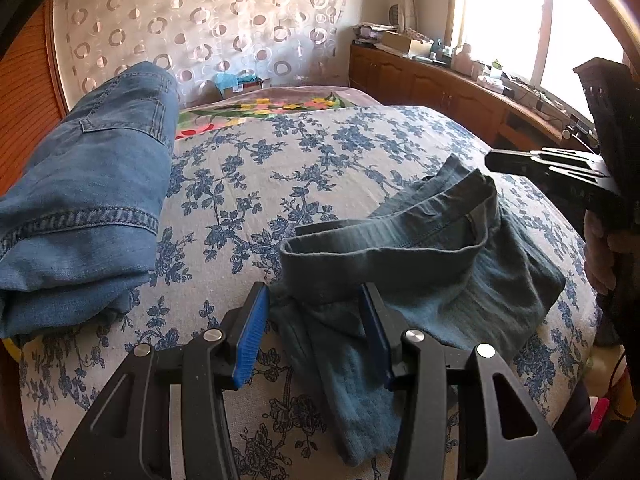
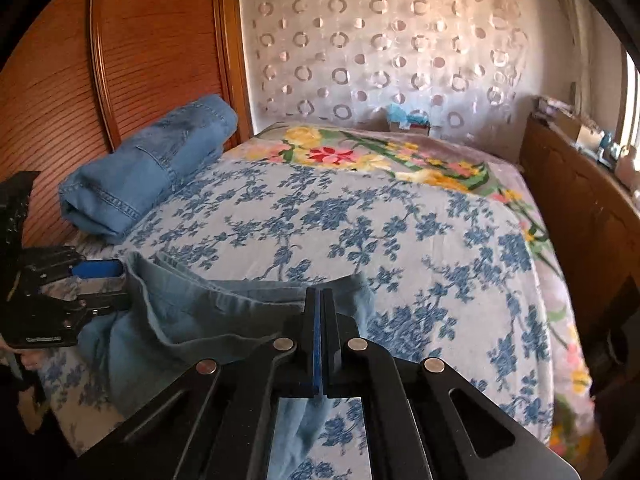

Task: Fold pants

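Fingers of the left gripper (image 1: 316, 316) stand spread astride the near end of the grey-green pants (image 1: 432, 264) rumpled on the bed (image 1: 320, 152) — the right gripper (image 2: 320, 312), clenched with nothing visibly caught, hovers beside their waistband.

Both grippers are black slotted plastic with silver round screws and blue ribbed fingers (image 1: 252, 344).

Folded jeans (image 2: 148, 168) on floral bedspread (image 2: 400, 240)
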A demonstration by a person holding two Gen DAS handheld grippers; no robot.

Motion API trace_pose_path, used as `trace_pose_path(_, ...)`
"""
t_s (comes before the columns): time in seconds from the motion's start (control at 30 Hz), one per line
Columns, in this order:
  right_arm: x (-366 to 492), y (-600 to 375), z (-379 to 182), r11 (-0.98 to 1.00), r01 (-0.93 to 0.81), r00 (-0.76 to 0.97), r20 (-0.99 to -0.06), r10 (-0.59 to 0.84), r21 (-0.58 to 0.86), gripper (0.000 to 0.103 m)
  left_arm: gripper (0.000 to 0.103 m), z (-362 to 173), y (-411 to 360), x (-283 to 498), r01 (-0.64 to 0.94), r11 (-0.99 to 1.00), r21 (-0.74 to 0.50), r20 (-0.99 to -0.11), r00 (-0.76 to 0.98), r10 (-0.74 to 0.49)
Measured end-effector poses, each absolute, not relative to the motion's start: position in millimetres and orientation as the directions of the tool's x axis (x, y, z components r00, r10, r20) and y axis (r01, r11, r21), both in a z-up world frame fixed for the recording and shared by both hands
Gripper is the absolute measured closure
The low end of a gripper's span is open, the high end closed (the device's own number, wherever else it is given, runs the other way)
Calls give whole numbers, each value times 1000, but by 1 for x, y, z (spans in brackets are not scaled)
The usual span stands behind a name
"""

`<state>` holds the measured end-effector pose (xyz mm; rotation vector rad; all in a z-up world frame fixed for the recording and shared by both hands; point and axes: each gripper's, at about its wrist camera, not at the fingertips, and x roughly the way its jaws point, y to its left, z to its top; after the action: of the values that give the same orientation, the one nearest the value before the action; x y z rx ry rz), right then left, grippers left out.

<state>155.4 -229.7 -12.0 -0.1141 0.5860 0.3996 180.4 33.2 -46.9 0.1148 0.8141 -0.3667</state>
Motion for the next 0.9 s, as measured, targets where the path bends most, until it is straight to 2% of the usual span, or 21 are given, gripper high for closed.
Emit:
trace_pose_path(0.07,153,-228,-15,916,-401,755,-565,333,5,95,55,-47,33,180,363,931,-41,-729,627,-276)
trace_pose_path(0.2,144,-227,-18,905,-425,746,-567,350,-1,67,55,-48,34,179,360,932,-44,-731,624,-276)
trace_pose_path(0.47,156,-222,-31,893,-451,704,-616,352,-5,67,55,-49,32,179,361,931,-44,-734,620,-276)
trace_pose_path(0.53,160,-226,-28,893,-449,699,-613,368,24,79,55,-48,32,178,365,930,-43,-734,620,-277)
trace_pose_path(0.57,163,-228,-26,899,-438,703,-613,361,27,91,55,-48,31,178,366,930,-41,-735,620,-276)
trace_pose_path(0.67,165,-233,-20,899,-433,710,-590,386,67,95,55,-49,31,179,367,930,-40,-736,619,-275)
trace_pose_path(0.77,171,-237,-14,917,-392,736,-573,360,72,96,55,-48,31,179,366,930,-39,-735,619,-275)
trace_pose_path(0.87,185,-236,-15,932,-353,731,-596,332,85,95,55,-48,30,180,364,930,-41,-736,618,-275)
trace_pose_path(0.9,187,-234,-17,939,-336,735,-603,310,73,87,55,-48,31,180,367,929,-46,-734,618,-280)
